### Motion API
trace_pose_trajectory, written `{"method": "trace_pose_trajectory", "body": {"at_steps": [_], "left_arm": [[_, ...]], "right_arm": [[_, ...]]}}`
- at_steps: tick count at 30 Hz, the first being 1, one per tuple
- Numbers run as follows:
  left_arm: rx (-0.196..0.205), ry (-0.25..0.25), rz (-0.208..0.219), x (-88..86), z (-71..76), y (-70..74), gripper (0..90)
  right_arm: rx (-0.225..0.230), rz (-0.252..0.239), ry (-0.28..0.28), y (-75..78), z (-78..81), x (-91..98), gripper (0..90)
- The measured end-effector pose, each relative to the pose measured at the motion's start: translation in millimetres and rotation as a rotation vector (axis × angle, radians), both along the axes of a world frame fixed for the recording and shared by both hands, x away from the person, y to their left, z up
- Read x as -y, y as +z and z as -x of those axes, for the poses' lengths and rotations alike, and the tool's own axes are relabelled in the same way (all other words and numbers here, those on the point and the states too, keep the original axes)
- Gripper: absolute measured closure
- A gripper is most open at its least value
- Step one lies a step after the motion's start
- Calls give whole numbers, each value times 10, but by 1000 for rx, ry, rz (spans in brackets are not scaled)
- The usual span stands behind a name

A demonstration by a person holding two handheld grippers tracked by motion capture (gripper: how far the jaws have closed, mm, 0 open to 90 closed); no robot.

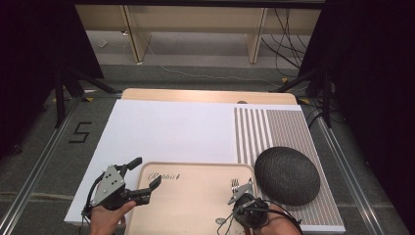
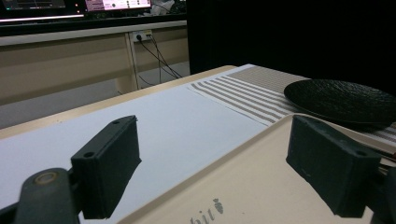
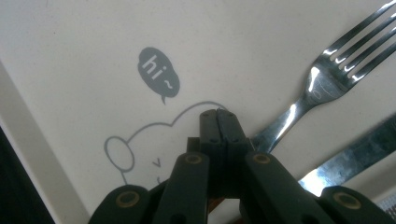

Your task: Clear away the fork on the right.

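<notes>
My surface (image 1: pixel 205 95) is pale wood, standing on a grey floor (image 1: pixel 44 161) that carries a black numeral 5 (image 1: pixel 80 132). Black curtains (image 1: pixel 29 54) hang on both sides. Beyond it stands a light wooden bench (image 1: pixel 195 22), with dark cables (image 1: pixel 286 46) trailing beside its leg. Glowing shapes (image 2: pixel 116 4) above it are probably monitors, though blurred.
</notes>
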State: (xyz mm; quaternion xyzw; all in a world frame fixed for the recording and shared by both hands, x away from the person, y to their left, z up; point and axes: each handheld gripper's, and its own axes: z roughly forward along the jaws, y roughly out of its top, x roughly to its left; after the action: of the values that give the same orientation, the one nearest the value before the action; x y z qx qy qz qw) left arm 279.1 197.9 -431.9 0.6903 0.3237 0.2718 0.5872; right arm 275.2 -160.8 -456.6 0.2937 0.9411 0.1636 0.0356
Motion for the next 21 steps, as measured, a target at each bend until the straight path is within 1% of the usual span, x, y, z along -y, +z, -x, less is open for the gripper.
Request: {"method": "trace_pose_trajectory", "body": {"at_steps": [6, 8, 9, 10, 12, 20, 21], "left_arm": [[-2, 2, 0, 1, 1, -2, 163], [-2, 1, -2, 4, 1, -5, 163], [-2, 1, -2, 4, 0, -5, 162], [-2, 1, -1, 3, 0, -4, 163], [-2, 0, 0, 1, 0, -5, 162], [-3, 2, -3, 4, -1, -7, 163], [2, -2, 6, 8, -8, -13, 162]], "right_arm": [[-12, -4, -11, 7, -7, 79, 900], [-6, 0, -17, 6, -6, 91, 900], [-9, -6, -14, 6, -8, 98, 900], [-6, -8, -16, 4, -10, 101, 900], [-13, -8, -27, 12, -11, 105, 900], [-8, -7, -22, 10, -18, 122, 900], [-9, -6, -30, 10, -16, 123, 900]]}}
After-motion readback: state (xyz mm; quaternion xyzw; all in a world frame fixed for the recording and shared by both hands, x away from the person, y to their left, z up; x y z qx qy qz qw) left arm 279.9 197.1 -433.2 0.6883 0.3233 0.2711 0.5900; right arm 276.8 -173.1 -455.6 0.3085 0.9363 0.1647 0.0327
